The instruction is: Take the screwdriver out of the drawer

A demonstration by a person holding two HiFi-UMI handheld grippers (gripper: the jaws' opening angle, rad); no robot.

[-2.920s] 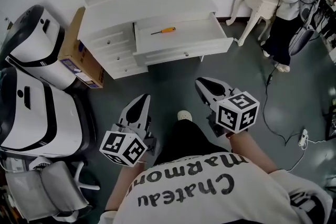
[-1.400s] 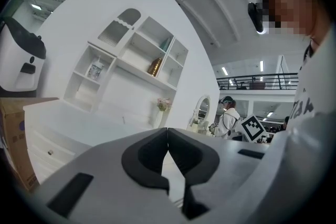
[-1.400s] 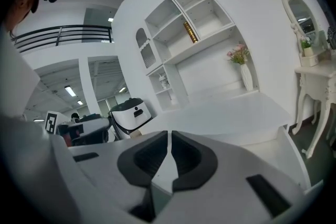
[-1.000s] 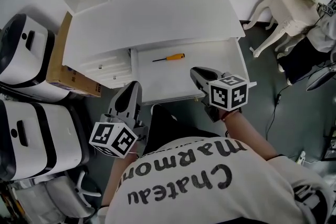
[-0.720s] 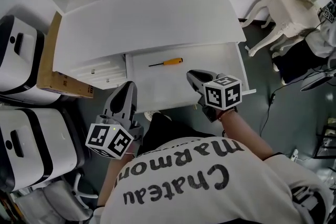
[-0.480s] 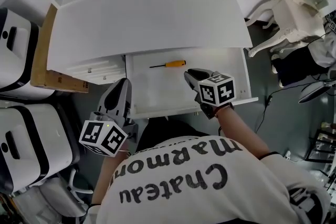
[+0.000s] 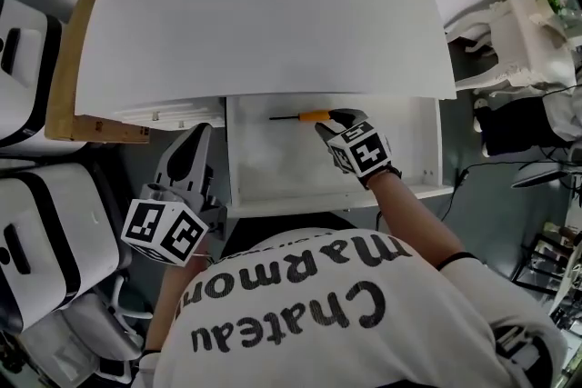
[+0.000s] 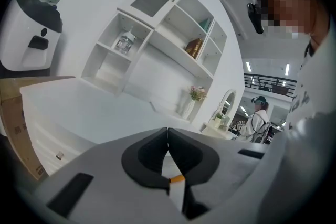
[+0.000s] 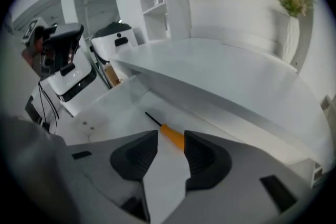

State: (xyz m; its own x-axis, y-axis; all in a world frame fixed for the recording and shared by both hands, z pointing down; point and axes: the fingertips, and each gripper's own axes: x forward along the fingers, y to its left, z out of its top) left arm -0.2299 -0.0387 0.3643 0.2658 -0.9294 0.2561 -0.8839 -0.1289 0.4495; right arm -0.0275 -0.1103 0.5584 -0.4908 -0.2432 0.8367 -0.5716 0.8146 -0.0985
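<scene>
Screwdriver [image 7: 305,116] flat on the floor of the open drawer [image 7: 273,173], close to its back wall and just under the overhanging edge of the counter [image 7: 264,32]; orange handle to the right, thin dark shaft pointing left. Right hand-held gripper [image 7: 327,124] reaching steeply down into the drawer from the front, tips at the handle's right end, marker cube [image 7: 362,152] just behind them. Jaws apart and opening, with the orange handle ahead in the gap between the dark pads in the right gripper view; neither pad pressing on it, nothing gripped. Rest of the drawer floor bare and white. Left hand-held gripper [image 7: 195,136] outside the drawer, just beside its left wall, in front of the small side drawers [image 7: 173,114] and above the dark floor [image 7: 136,161]. Jaws closed tip to tip and empty, pointing roughly level toward the counter. White shelf unit [image 8: 157,34] at the back of the counter, with a vase of flowers [image 8: 191,102] further right. Cardboard box [image 7: 68,77] against the counter's left end, and beyond it two white machines with black trim [image 7: 41,223]. White side table [image 7: 536,27] well off to the right. Another person [image 8: 257,119] standing in the distance in the left gripper view.
</scene>
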